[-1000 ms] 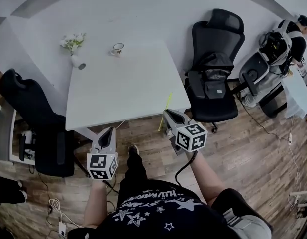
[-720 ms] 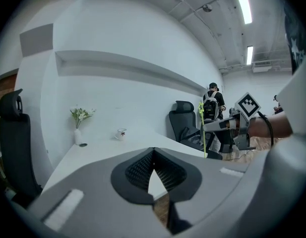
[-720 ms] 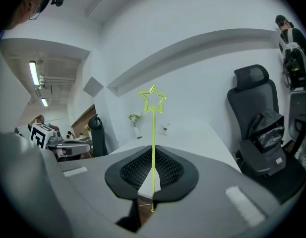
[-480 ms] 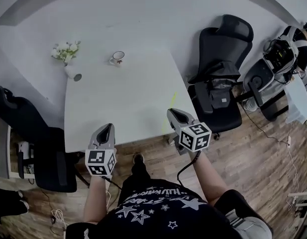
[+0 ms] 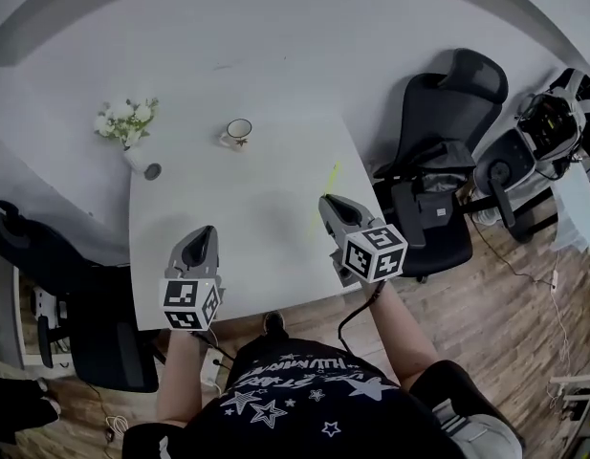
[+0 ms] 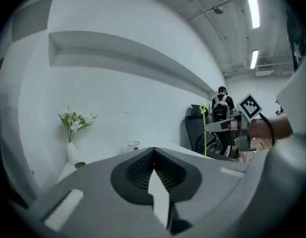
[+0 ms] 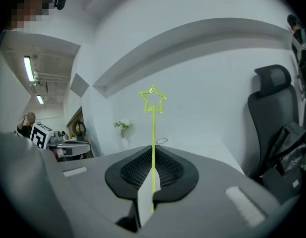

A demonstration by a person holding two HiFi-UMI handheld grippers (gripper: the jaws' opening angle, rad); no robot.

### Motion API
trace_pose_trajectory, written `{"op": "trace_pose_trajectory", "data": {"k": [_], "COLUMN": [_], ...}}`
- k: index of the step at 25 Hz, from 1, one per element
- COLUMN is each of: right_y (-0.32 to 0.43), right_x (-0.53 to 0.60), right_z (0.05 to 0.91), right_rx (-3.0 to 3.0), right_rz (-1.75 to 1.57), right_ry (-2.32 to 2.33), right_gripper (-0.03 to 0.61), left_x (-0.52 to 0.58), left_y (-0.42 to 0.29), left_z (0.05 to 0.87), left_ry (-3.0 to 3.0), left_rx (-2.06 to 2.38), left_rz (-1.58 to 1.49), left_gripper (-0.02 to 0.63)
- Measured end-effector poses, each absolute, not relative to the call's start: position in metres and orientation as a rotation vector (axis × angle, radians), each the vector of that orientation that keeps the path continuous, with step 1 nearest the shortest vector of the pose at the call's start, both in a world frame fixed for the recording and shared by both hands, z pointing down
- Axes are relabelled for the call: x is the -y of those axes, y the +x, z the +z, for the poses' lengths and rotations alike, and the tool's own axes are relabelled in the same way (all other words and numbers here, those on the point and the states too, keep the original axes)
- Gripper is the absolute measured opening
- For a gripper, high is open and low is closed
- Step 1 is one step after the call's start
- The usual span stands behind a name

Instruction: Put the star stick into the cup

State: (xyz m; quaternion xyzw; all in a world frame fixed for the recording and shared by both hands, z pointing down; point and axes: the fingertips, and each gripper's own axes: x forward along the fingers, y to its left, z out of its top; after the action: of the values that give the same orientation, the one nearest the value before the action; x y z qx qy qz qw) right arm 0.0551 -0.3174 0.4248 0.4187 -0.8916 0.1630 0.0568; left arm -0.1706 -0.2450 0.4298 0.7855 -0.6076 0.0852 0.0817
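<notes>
Office room, black swivel chairs (image 5: pixel 457 84) round a white table (image 5: pixel 247 208), wood floor (image 5: pixel 510 295), ceiling strip lights (image 6: pixel 255 58)

Yellow-green star stick (image 7: pixel 153 128) upright in right gripper (image 5: pixel 327 206); white cup (image 5: pixel 239 131) upright, far table (image 5: pixel 228 228) edge.

No word, brand or number can be read on or around the table (image 5: pixel 239 220). Signs: black-and-white square marker patterns on the left cube (image 5: pixel 191 304) of your left gripper (image 5: pixel 207 231), at the table's near edge, and on the right cube (image 5: pixel 374 252) of your right gripper (image 5: pixel 325 200), over its right side. Your dark shirt (image 5: pixel 285 395), just off the table's near edge, carries arched pale lettering among star outlines, too warped to make out.
</notes>
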Motion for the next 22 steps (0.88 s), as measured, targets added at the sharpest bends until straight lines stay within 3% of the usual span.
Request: {"op": "trace_pose_trajectory", "data": {"k": [22], "right_y": [-0.067], "right_x": [0.503], "right_z": [0.391], "right_rx": [2.816], "right_rz": [0.403], "right_ry": [1.376], "right_gripper": [0.034], "left_x": [0.388], "left_y": [-0.251], "left_z": [0.421], "left_ry": [2.378], "left_rx": [1.819], "left_rz": [0.21], "left_gripper": [0.003]}}
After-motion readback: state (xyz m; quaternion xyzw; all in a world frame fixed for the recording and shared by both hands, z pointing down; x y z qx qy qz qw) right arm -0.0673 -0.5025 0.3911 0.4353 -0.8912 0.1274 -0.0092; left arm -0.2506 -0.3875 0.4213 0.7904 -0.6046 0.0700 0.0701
